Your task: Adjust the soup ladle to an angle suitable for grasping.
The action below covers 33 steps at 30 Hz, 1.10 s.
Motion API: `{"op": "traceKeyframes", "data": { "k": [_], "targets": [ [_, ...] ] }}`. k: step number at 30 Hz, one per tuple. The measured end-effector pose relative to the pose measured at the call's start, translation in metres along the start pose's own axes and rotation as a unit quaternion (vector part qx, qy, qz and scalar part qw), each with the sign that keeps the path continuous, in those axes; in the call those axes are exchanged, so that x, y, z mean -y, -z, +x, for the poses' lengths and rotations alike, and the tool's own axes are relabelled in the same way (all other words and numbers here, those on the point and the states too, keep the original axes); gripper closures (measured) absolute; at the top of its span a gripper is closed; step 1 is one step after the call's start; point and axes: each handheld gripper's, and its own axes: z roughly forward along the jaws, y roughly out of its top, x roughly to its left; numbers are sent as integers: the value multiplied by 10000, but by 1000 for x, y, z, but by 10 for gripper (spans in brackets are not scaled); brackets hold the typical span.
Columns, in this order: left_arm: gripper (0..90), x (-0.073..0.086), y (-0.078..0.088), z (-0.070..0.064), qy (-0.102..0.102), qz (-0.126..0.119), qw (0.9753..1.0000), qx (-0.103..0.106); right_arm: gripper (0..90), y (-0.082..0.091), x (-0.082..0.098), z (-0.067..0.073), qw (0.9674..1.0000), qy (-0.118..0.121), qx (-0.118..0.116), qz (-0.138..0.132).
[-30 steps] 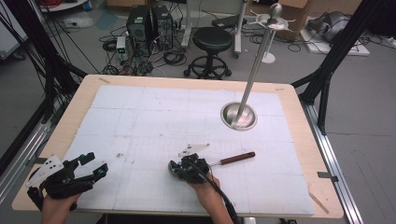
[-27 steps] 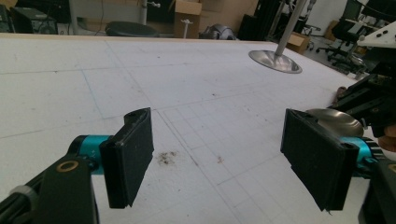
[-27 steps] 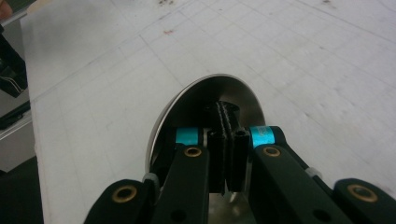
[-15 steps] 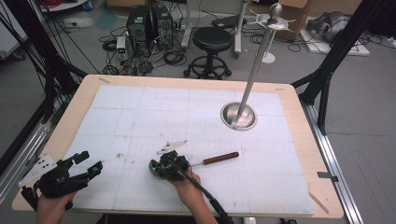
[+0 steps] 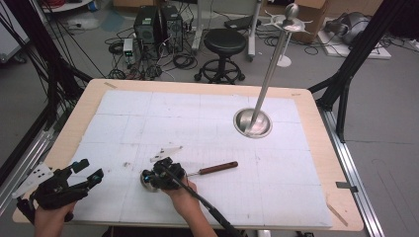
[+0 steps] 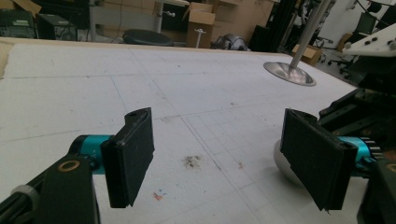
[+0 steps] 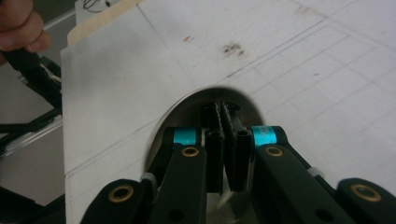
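Observation:
A ladle with a brown wooden handle [image 5: 217, 168] lies flat on the white mat, its shiny bowl [image 5: 146, 181] toward the left. My right gripper [image 5: 149, 178] is shut on the bowl's rim. In the right gripper view the pads [image 7: 227, 140] pinch the polished metal [image 7: 187, 105]; the jaws have just eased apart a hair, rim still between them. My left gripper [image 5: 90, 169] rests near the table's front left corner, open and holding nothing. Between its wide jaws [image 6: 219, 158] lies bare mat, with the ladle bowl [image 6: 286, 169] behind the right pad.
A tall metal pole on a round steel base [image 5: 252, 122] stands at the back right of the mat, with hooks at its top [image 5: 286, 19]. The wooden table edge [image 5: 59, 148] borders the mat. Beyond the table are a stool [image 5: 225, 44] and floor cables.
My right gripper has slid left across the mat toward the left gripper, dragging the ladle with it. The left gripper has hardly moved.

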Motion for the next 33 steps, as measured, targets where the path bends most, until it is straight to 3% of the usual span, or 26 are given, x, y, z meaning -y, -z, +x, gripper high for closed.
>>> {"op": "traceKeyframes", "data": {
  "k": [4, 10, 12, 13, 15, 18, 20, 23, 30, 33],
  "targets": [
    [263, 0, -1, -1, -16, 27, 10000, 11, 866, 29, 3, -12, 9994, 5, 271, -197],
    [263, 1, -3, -3, -37, 54, 10000, 44, 868, 91, 25, -42, 9949, -325, 835, -463],
    [263, 2, -4, -5, -57, 81, 9999, 48, 869, 112, 36, -51, 9920, -430, 1075, -497],
    [263, 2, -5, -5, -66, 95, 9999, 52, 870, 124, 44, -56, 9894, -461, 1304, -441],
    [263, 2, -5, -6, -77, 105, 9999, 58, 873, 140, 57, -64, 9846, -537, 1638, -305],
    [263, 2, -6, -7, -80, 111, 9999, 58, 874, 154, 78, -74, 9789, -693, 1918, -115],
    [264, 2, -7, -7, -98, 138, 9998, 56, 875, 159, 88, -78, 9765, -761, 2015, -4],
    [264, 3, -7, -7, -91, 137, 9999, 52, 875, 159, 96, -80, 9764, -804, 2007, 31],
    [264, 3, -6, -6, -83, 133, 9999, 41, 875, 129, 86, -68, 9842, -536, 1668, 234],
    [264, 3, -6, -6, -69, 126, 9999, 33, 888, 115, 79, -66, 9856, -472, 1613, 207]
  ]
}}
